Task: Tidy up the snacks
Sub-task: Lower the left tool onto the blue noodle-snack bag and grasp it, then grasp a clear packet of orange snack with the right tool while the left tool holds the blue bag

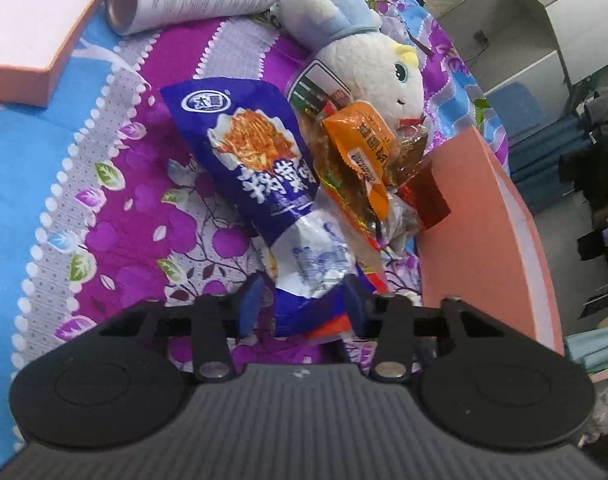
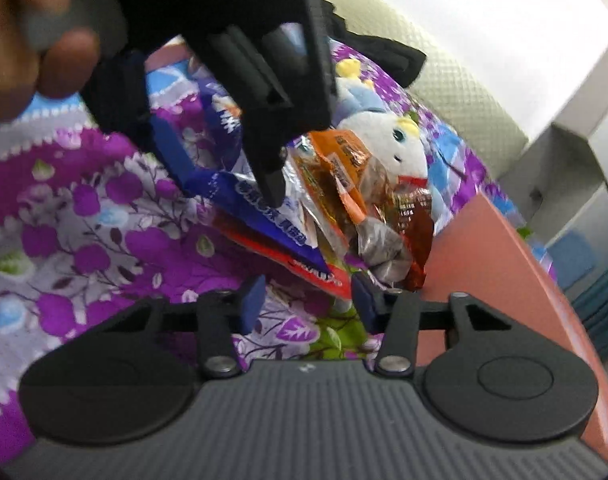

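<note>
The left claw (image 1: 304,304) has the crinkled near end of the blue noodle-snack bag (image 1: 248,160) between its two blue pads (image 1: 250,304). The foil fills the gap and appears pinched there, so I take this claw to be grasping the bag, though the exact contact on the far pad is hard to see. The bag's long axis runs straight away from this claw and slightly to its left, across the purple flowered bedspread (image 1: 124,216).

The right claw (image 2: 304,300) hangs partly closed with nothing pressed between its pads; only bedspread shows in its gap. Just ahead of it lies the corner of a red packet (image 2: 288,254) tucked under the blue bag. Ahead and to the right sits the heap of orange packets (image 2: 339,176) and a brown foil packet (image 2: 417,220), leaning against a white plush toy (image 2: 387,148).

In the right wrist view the left claw comes in from above, a hand (image 2: 28,44) behind it, pads reaching onto the blue bag.

A salmon-coloured box (image 2: 503,264) lies immediately to the right of both claws, its wall touching the snack heap; it looks like the likely container. Judging by position, the right claw is nearer to it, while the left one has the bag, so the carry would go rightward across the heap.
</note>
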Tool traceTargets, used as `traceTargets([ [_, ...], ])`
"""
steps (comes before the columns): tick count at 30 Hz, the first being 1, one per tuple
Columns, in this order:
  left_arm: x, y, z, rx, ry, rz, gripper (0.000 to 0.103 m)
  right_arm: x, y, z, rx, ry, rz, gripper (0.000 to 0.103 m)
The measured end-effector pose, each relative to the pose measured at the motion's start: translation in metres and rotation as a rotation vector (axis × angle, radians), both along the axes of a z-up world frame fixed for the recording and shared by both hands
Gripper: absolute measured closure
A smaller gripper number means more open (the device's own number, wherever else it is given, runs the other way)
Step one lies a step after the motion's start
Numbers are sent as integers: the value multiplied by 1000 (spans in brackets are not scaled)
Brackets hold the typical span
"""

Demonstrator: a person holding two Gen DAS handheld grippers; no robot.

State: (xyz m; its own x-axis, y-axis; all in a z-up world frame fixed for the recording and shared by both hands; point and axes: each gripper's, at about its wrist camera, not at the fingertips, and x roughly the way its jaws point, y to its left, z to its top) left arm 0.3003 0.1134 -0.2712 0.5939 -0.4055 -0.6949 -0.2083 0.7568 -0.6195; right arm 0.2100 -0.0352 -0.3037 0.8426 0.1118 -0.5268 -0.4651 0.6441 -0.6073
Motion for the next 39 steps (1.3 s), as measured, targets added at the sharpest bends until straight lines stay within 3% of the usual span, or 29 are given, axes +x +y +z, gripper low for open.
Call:
traceTargets([
  [3,-2,3,2,-14,-11,7,66,1,3,-4,-27,1,9,88],
  [9,-15,11,9,-42,-16,12,69,-5,0,2,-16,-7,-2,98],
  [28,-130,34,36,-113,-31,6,69,-88,-40,37,67,50,16,99],
  [36,-171,39,35,-118,1,-25,69,-129,-57,48,64,92,68,99],
  [39,-182,42,34,-77,19,-43,68,-141,-66,52,86,132,75,99],
])
